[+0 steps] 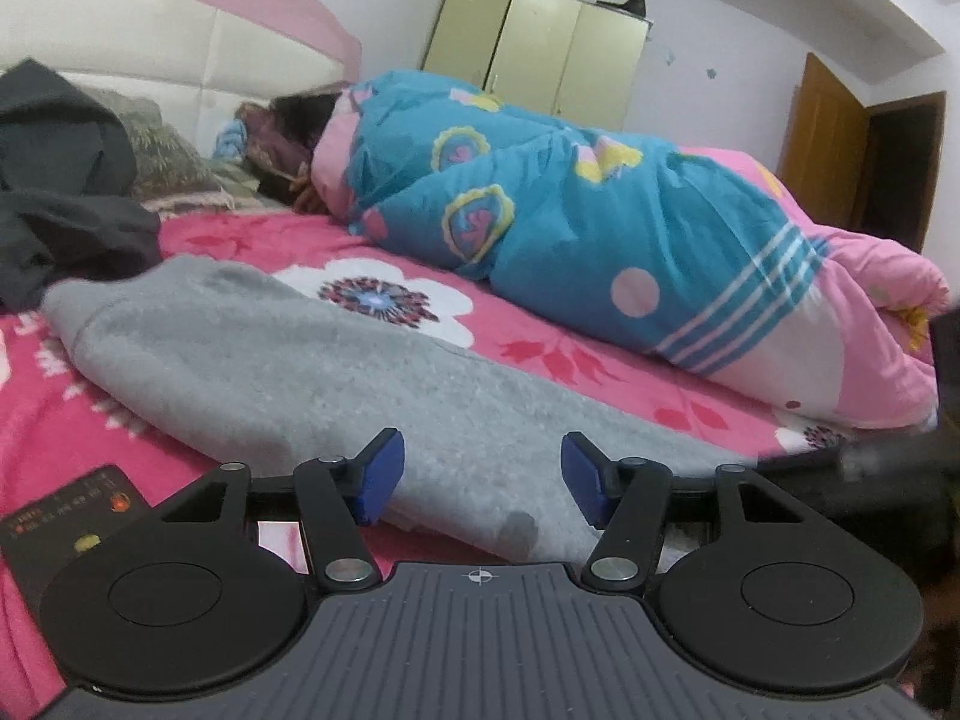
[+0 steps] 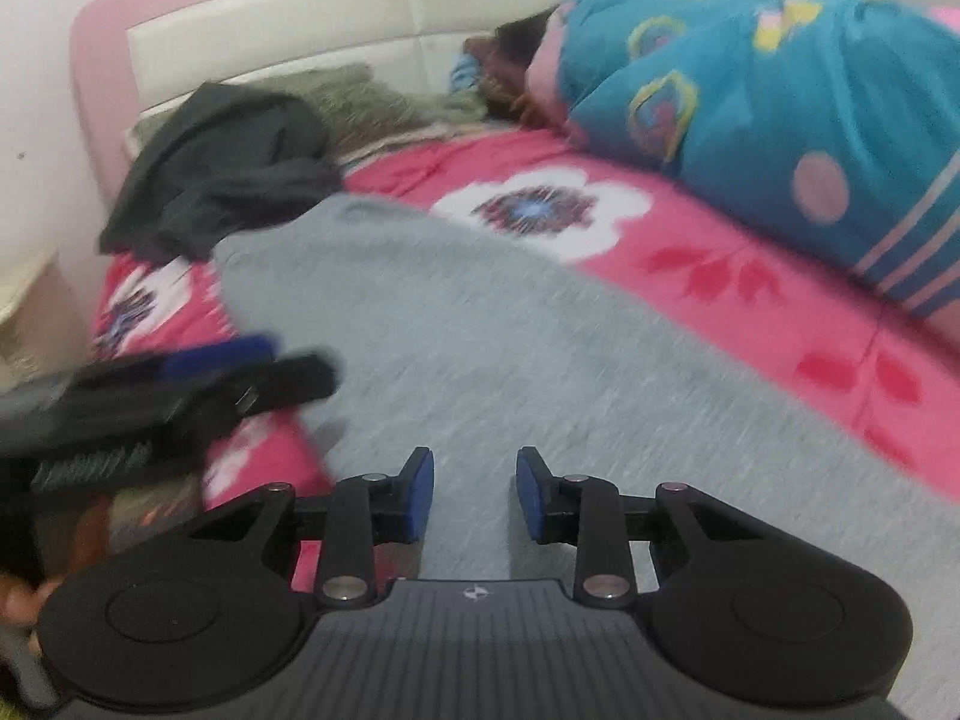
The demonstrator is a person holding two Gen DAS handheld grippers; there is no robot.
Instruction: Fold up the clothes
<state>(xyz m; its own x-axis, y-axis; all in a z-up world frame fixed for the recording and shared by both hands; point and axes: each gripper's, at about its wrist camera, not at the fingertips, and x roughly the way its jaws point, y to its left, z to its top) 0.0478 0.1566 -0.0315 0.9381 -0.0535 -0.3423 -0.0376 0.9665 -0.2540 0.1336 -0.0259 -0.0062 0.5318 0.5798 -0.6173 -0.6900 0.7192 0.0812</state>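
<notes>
Just now both tools hover low over a grey garment (image 1: pixel 312 372) that lies spread flat on the pink flowered bed sheet (image 1: pixel 540 354): the left hand-held gripper (image 1: pixel 483 480) has its blue pads (image 1: pixel 378 474) spread wide over the garment's near edge with nothing between them, and the right hand-held gripper (image 2: pixel 474 495) likewise stands parted and empty above the grey cloth. Beyond the garment a dark heap of clothes (image 1: pixel 66 180) sits near the white headboard (image 1: pixel 180 36), a blue-and-pink quilt (image 1: pixel 600 228) lies bundled along the far side, and a dark card (image 1: pixel 72 516) rests on the sheet beside the left tool
</notes>
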